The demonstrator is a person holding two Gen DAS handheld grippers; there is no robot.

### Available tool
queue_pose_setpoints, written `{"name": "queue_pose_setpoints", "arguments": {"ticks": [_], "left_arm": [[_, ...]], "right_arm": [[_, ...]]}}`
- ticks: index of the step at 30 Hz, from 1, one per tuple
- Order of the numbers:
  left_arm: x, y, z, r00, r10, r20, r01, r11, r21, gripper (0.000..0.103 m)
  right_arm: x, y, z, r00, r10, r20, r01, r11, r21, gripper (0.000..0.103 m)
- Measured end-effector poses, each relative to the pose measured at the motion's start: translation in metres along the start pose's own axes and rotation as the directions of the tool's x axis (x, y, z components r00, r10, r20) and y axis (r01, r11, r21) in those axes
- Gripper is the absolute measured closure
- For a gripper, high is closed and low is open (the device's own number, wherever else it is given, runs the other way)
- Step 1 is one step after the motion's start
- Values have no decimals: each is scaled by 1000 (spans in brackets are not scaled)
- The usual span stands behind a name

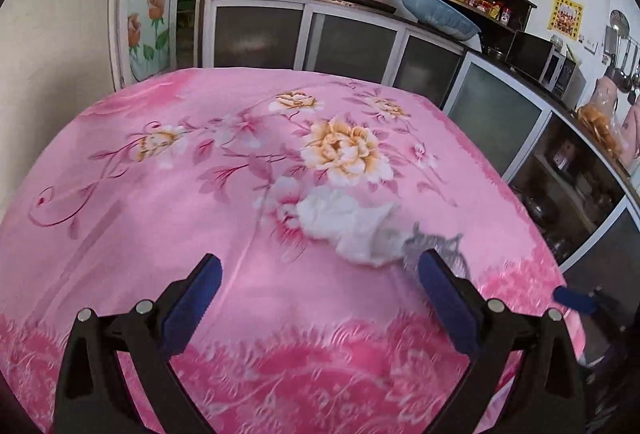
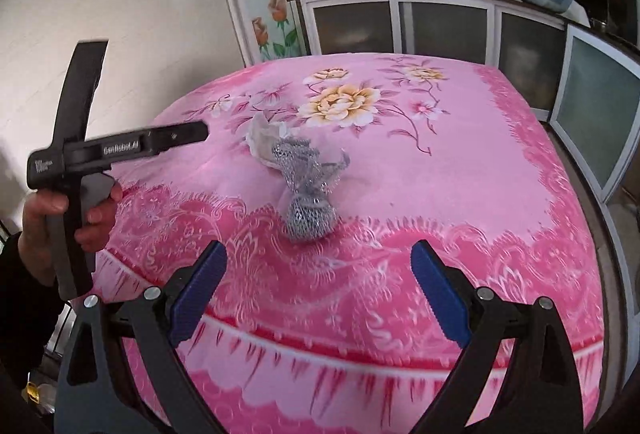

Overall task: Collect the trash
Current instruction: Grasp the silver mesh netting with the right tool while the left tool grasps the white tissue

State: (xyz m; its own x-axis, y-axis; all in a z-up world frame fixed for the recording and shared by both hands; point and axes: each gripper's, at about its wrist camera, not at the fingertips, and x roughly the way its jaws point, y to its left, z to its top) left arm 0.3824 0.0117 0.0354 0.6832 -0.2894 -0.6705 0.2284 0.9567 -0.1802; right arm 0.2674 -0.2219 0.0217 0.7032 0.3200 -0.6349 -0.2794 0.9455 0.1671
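A crumpled white tissue (image 1: 344, 222) lies right of centre in the left wrist view, on the pink flowered cloth (image 1: 160, 218) that covers the counter. A silver mesh wrapper (image 2: 308, 189) touches the tissue's lower right end; in the right wrist view it fills the middle of the frame, with the tissue (image 2: 266, 137) peeking out behind it at the upper left. Both pieces of trash rest on the cloth, free of any grip.

The left gripper (image 1: 318, 294) sits at the bottom of its own frame, blue pads spread wide and holding nothing; its right finger (image 1: 444, 290) overlaps the wrapper's (image 1: 436, 246) edge in the picture, though contact cannot be judged. The right gripper (image 2: 320, 290) is likewise spread wide and empty, low in its frame, just below the wrapper. At the left edge of the right wrist view, a hand (image 2: 60, 218) grasps the left tool's handle.

Cabinets with frosted doors (image 1: 344, 37) line the upper background.
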Motion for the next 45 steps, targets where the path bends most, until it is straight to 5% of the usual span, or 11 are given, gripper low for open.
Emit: {"name": "queue_pose_setpoints", "arguments": {"ticks": [13,19,25,31,42,45], "left_arm": [[48,-12,19,992,127,-26,-123,985,123,8],[41,0,25,988,147,46,-151,983,107,8],[47,-6,28,981,183,70,-194,957,216,8],[49,-9,30,994,91,57,-100,975,198,8],[98,-7,38,993,96,-71,-86,987,133,8],[105,-3,38,991,87,-98,-77,992,101,8]], "right_arm": [[52,16,19,999,-1,-38,-3,996,-90,14],[67,14,29,999,-1,-42,-3,996,-93,14],[76,15,35,999,18,-48,-22,995,-99,14],[83,17,38,998,40,-54,-45,994,-95,13],[106,19,45,994,72,-88,-79,994,-80,13],[114,18,49,988,96,-122,-104,993,-57,22]]}}
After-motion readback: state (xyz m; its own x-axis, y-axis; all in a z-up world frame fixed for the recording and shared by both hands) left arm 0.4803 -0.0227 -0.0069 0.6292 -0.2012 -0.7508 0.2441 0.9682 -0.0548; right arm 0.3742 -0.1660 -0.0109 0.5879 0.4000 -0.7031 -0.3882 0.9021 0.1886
